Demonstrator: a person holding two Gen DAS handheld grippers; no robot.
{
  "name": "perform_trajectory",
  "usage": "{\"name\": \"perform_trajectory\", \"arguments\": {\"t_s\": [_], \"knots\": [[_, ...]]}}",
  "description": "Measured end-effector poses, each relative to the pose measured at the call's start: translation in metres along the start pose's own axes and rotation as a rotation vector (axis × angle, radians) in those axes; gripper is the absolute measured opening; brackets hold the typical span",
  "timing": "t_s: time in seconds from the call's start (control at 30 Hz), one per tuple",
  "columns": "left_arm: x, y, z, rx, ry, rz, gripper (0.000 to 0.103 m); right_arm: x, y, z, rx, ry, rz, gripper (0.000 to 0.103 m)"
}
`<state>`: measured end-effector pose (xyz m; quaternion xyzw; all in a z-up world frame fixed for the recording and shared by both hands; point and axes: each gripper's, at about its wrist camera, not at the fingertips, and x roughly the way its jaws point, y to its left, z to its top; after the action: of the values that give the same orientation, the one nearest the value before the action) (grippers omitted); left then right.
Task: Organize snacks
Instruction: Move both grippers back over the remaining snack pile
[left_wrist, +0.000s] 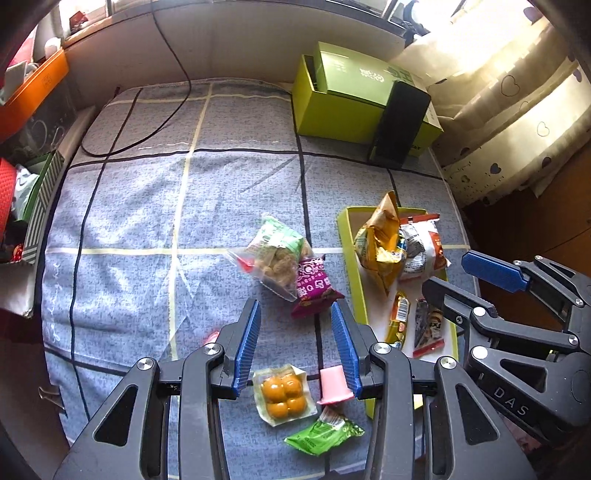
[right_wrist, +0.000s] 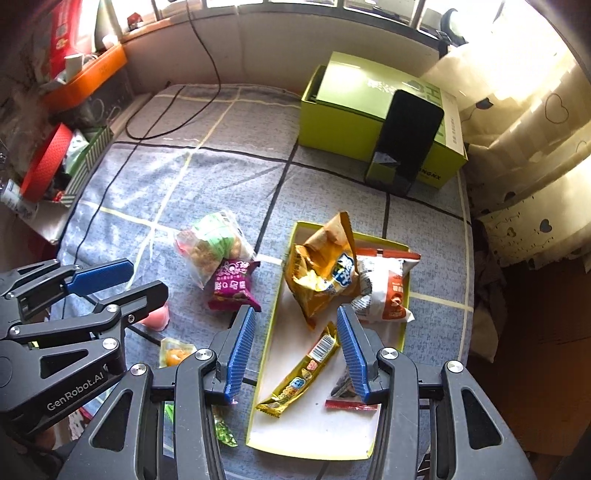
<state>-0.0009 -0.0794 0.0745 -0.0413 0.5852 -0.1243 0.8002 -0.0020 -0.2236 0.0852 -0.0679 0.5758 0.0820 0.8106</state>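
Observation:
A yellow-green tray (right_wrist: 275, 332) on the checked blue cloth holds a yellow chip bag (right_wrist: 321, 269), a white-and-orange bag (right_wrist: 388, 291), a yellow stick packet (right_wrist: 303, 373) and a dark red-edged packet (left_wrist: 426, 328). My right gripper (right_wrist: 295, 308) hangs open over the tray, nothing between its fingers. Left of the tray lie a clear bag with a green label (left_wrist: 275, 251) and a purple packet (left_wrist: 314, 284). My left gripper (left_wrist: 295, 302) stands open and empty above a pack of orange balls (left_wrist: 284, 395), a pink jelly cup (left_wrist: 334, 384) and a green packet (left_wrist: 325, 432).
A green box (left_wrist: 332, 110) stands at the back right with a black phone (left_wrist: 400, 122) leaning on it. A black cable (left_wrist: 147, 122) crosses the far left cloth. Boxes and clutter (right_wrist: 55, 162) crowd the left edge; a curtain (left_wrist: 517, 110) hangs on the right.

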Motion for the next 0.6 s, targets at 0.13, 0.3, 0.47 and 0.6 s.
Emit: {"name": "perform_trajectory", "arguments": {"t_s": [0.13, 0.3, 0.47, 0.6], "knots": [[-0.01, 0.022, -0.005, -0.052, -0.02, 0.023, 0.041, -0.002, 0.023, 0.009, -0.054, -0.015, 0.023, 0.045], [-0.024, 0.048, -0.012, -0.106, -0.051, 0.052, 0.041, -0.009, 0.054, 0.02, -0.118, -0.05, 0.054, 0.045], [-0.034, 0.069, -0.017, -0.146, -0.071, 0.077, 0.041, -0.017, 0.076, 0.027, -0.166, -0.077, 0.071, 0.045], [-0.041, 0.077, -0.019, -0.161, -0.082, 0.084, 0.041, -0.019, 0.088, 0.029, -0.187, -0.081, 0.08, 0.045]]}}
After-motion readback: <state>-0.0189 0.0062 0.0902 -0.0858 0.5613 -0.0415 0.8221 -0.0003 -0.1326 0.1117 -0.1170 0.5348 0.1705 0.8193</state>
